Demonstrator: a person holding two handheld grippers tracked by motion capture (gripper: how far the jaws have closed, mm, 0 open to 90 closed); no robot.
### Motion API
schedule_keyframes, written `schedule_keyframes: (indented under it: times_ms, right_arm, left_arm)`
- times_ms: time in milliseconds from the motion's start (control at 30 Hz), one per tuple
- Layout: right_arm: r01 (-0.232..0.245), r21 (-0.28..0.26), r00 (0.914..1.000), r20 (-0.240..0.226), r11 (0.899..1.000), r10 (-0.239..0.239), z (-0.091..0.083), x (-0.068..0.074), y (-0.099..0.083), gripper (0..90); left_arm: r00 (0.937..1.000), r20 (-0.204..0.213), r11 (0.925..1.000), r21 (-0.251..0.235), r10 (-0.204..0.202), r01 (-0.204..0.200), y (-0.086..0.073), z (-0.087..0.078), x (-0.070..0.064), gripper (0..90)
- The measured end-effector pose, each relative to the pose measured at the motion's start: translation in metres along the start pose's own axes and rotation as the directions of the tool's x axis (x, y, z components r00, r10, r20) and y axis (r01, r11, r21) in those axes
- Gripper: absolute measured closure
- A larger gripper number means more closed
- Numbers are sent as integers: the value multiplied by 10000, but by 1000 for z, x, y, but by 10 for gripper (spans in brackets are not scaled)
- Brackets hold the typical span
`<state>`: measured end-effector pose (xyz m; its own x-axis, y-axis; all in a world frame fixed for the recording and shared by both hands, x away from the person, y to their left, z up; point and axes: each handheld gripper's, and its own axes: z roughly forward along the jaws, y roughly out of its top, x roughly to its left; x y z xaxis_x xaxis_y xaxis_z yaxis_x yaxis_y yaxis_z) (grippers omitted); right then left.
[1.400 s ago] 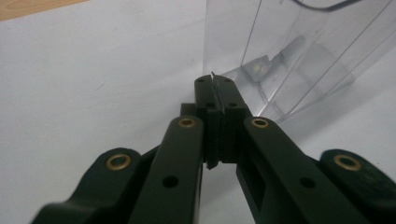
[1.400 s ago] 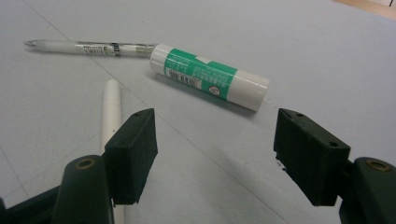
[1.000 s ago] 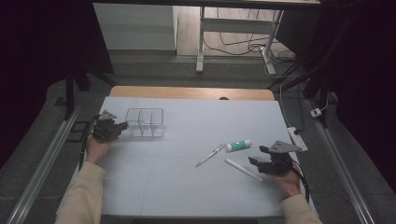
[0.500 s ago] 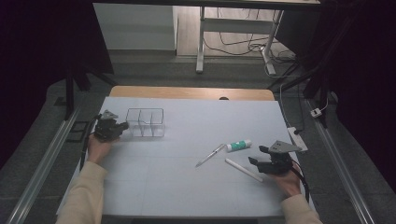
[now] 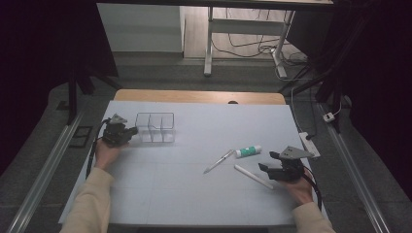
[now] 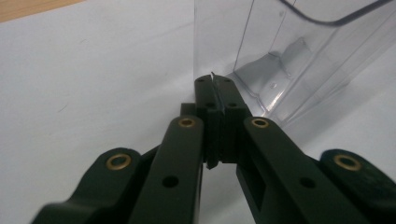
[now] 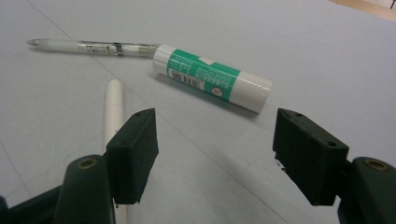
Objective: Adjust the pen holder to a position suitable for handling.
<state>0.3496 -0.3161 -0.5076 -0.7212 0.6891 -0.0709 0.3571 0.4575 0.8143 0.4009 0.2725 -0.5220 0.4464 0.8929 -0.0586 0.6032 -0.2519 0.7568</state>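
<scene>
The right gripper point(image 7: 215, 154), jaws spread wide, hovers low over the table; its left jaw cuts off the near end of a white plastic stick point(image 7: 113, 105). Just beyond lies a white glue stick with a green label point(image 7: 212, 78), then a clear-barrelled pen point(image 7: 93, 45). Across the table, the left gripper point(image 6: 218, 93) is clamped against the clear plastic divided box point(image 6: 289, 56), touching it. Nothing has shifted since earlier.

Glue stick point(image 7: 212, 78): green label with a white barcode patch near its capped end, a small round mark towards the other end and a white triangle along the upper edge; print too small to read. Pen point(image 7: 93, 46), just beyond the glue stick: dark band and tiny print, illegible. No legible text elsewhere.
</scene>
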Motion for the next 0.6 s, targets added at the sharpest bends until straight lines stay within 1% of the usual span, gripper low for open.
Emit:
schedule_keyframes:
  times_ms: [133,167,233,333,367,600]
  right_arm:
    - [-34,-56,10000,-49,10000,33,1,0,0,303]
    - [-18,-20,10000,38,10000,18,0,0,0,303]
    - [-27,-37,10000,-15,10000,27,1,0,0,304]
    - [-27,-19,10000,62,10000,28,0,0,0,303]
    - [-41,-45,10000,0,10000,41,0,0,0,304]
    - [-29,-36,10000,4,10000,29,1,0,0,303]
  left_arm:
    - [9999,57,10000,-13,96,-96,4,4,-3,893]
    - [9999,80,9999,1,106,-106,4,5,-4,893]
    - [9998,121,9999,31,146,-146,6,7,-6,892]
    - [9996,163,9997,52,219,-220,8,9,-9,893]
    - [9995,186,9996,67,261,-262,9,9,-9,893]
    - [9990,286,9994,85,336,-339,14,14,-16,893]
